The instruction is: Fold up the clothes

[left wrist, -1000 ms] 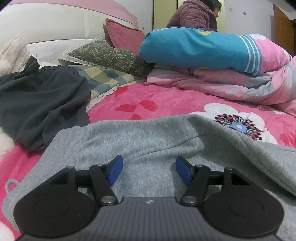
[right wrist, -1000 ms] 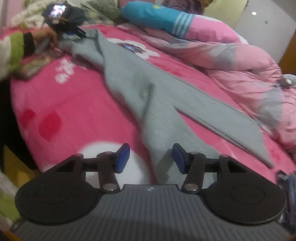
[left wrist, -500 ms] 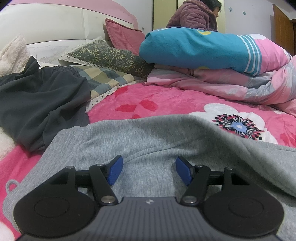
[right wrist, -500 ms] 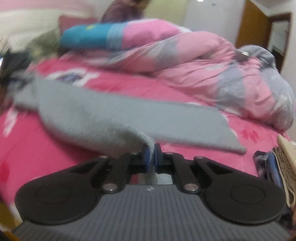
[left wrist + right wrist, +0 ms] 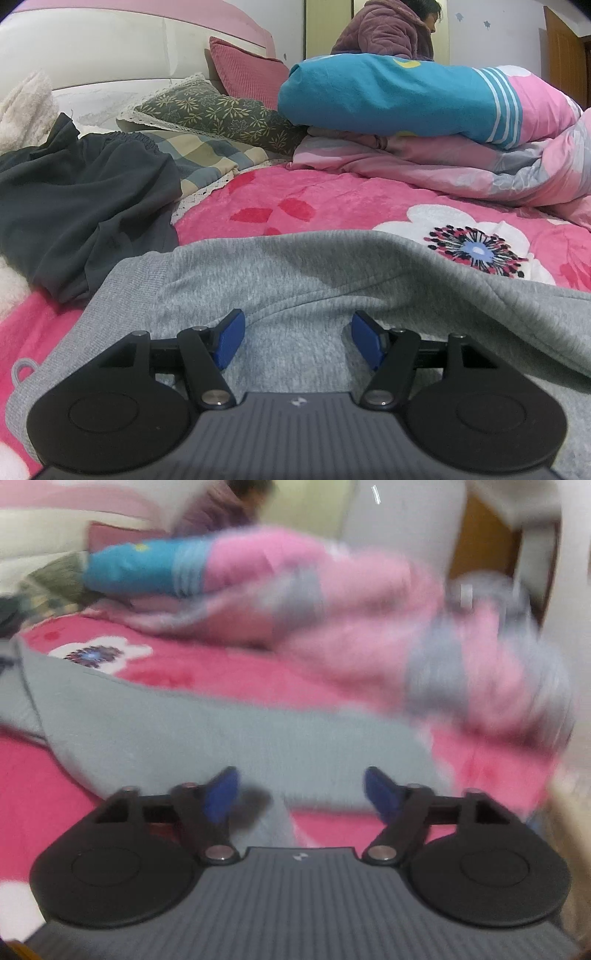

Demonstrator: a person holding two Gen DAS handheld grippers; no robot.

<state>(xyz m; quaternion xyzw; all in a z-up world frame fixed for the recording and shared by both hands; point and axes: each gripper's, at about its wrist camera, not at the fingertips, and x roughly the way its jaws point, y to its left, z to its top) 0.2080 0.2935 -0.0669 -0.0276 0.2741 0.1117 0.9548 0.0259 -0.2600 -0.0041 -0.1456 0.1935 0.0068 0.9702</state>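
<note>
left gripper fingers resting spread over grey sweatpants, pinning them | right gripper fingers opening, releasing trouser leg ahead

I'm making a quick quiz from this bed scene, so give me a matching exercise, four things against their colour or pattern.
Things:
1. garment under the left gripper
2. crumpled garment at far left
3. pillow by the headboard
4. rolled quilt on top of the pile

Looks:
A. green with leaf print
B. blue with a pink end
C. plain grey
D. dark charcoal

Pairs: 1-C, 2-D, 3-A, 4-B
</note>
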